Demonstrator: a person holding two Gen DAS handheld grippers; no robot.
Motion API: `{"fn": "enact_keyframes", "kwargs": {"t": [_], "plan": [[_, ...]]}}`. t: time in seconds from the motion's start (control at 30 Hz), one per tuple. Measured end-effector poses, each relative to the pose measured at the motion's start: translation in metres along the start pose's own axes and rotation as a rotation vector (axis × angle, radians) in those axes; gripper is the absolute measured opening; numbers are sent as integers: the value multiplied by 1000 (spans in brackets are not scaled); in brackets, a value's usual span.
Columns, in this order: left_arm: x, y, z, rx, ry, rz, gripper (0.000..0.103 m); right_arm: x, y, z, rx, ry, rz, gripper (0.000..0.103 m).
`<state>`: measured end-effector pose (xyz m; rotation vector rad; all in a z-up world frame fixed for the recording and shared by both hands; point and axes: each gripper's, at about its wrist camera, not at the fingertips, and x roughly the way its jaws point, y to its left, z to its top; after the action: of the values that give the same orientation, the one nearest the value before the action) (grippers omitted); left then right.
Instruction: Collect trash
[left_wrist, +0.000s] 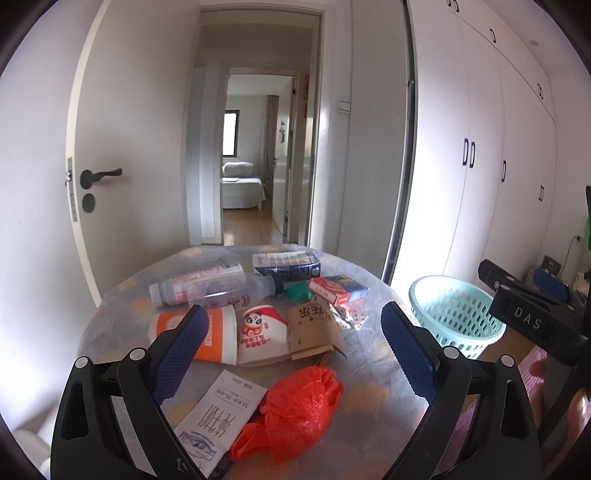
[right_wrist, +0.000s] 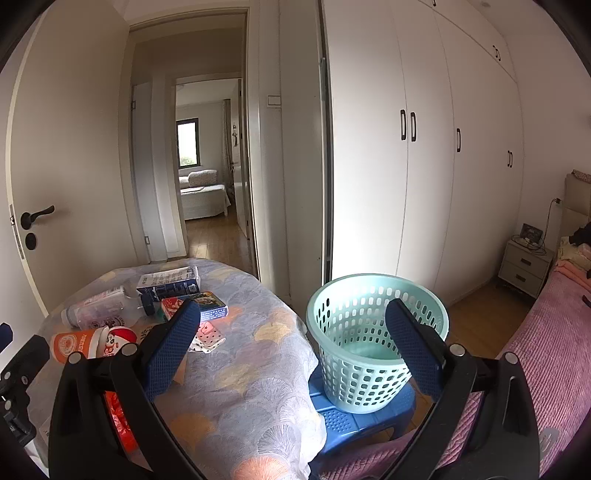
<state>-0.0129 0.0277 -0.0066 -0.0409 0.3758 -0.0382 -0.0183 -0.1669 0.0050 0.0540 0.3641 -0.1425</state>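
Observation:
Trash lies on a cloth-covered table (left_wrist: 369, 398): an orange plastic bag (left_wrist: 299, 406), a white paper slip (left_wrist: 218, 417), an orange cup (left_wrist: 218, 334), a panda cup (left_wrist: 260, 332), a brown paper sleeve (left_wrist: 314, 328), two plastic bottles (left_wrist: 199, 284), a dark carton (left_wrist: 288, 264) and a red-blue box (left_wrist: 338, 290). My left gripper (left_wrist: 295, 343) is open and empty above the orange bag. My right gripper (right_wrist: 291, 339) is open and empty, over the gap between table and teal basket (right_wrist: 369, 343). The basket also shows in the left wrist view (left_wrist: 454, 314).
The basket stands on a blue plastic stool (right_wrist: 354, 417) right of the table. A bed with a pink cover (right_wrist: 546, 354) lies at the right. White wardrobes (right_wrist: 424, 147) line the back wall. An open door (left_wrist: 122, 166) stands behind the table.

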Motion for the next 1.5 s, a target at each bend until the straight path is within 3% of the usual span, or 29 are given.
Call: {"fn": "enact_keyframes", "kwargs": {"t": [0.17, 0.43, 0.57, 0.7, 0.97, 1.1, 1.37, 1.4, 1.5], "plan": [[-4, 14, 2, -21, -1, 32, 92, 0, 6, 0, -16, 9, 26, 94], [-10, 52, 3, -86, 16, 60, 92, -1, 25, -6, -50, 50, 117, 76], [-13, 76, -5, -112, 43, 97, 92, 3, 49, -16, -92, 109, 216, 64], [-11, 93, -18, -110, 89, 134, 92, 5, 74, -29, -122, 158, 305, 63], [7, 107, -52, -92, 222, 95, 92, 14, 125, -63, -198, 264, 406, 66], [9, 109, -58, -84, 243, 86, 91, 24, 138, -77, -200, 334, 440, 72], [19, 114, -65, -115, 289, 51, 91, 53, 149, -100, -174, 489, 505, 75], [20, 116, -66, -125, 292, 37, 90, 56, 148, -101, -173, 496, 509, 74], [23, 116, -68, -135, 303, 8, 90, 60, 147, -103, -185, 513, 517, 57]]}}
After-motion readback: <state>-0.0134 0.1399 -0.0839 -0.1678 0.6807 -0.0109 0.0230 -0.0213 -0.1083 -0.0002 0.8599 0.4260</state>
